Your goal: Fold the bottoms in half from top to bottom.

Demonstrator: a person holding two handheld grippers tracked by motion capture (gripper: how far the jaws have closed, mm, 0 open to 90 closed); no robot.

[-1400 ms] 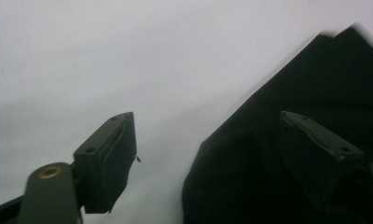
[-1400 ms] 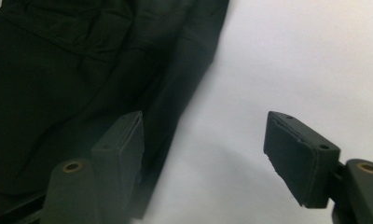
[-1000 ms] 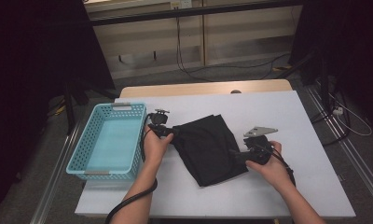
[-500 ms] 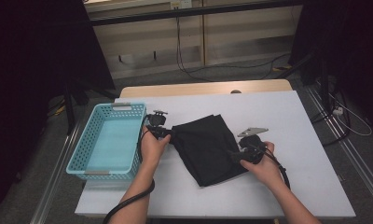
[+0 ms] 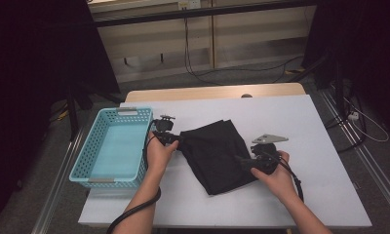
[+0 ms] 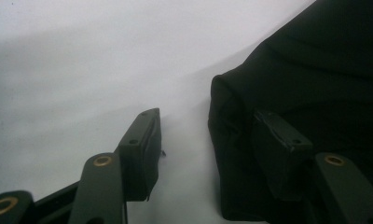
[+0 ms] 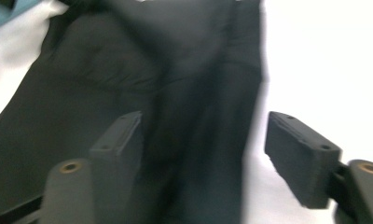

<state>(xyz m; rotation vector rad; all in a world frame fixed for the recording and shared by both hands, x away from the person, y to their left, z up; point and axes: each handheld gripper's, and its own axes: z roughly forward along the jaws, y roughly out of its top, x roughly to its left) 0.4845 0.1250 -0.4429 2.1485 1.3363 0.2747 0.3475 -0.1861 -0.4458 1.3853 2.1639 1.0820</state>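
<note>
White tabletop, matte and bare apart from a few things, with a strip of pale wood along its far edge. Beyond it grey floor with loose cables, a low beige wall panel, dark curtains at either side. Metal rails down the right of the table. Folded black cloth lying flat near the middle of the tabletop, set at a slant. Light blue mesh basket on the left end, just beside the left hand. Left hand-held gripper at the cloth's left corner, jaws apart, one on bare tabletop and one over the fabric's folded edge. Right hand-held gripper at the cloth's right edge, jaws spread wide, one above the cloth, one above white surface, nothing clamped.
</note>
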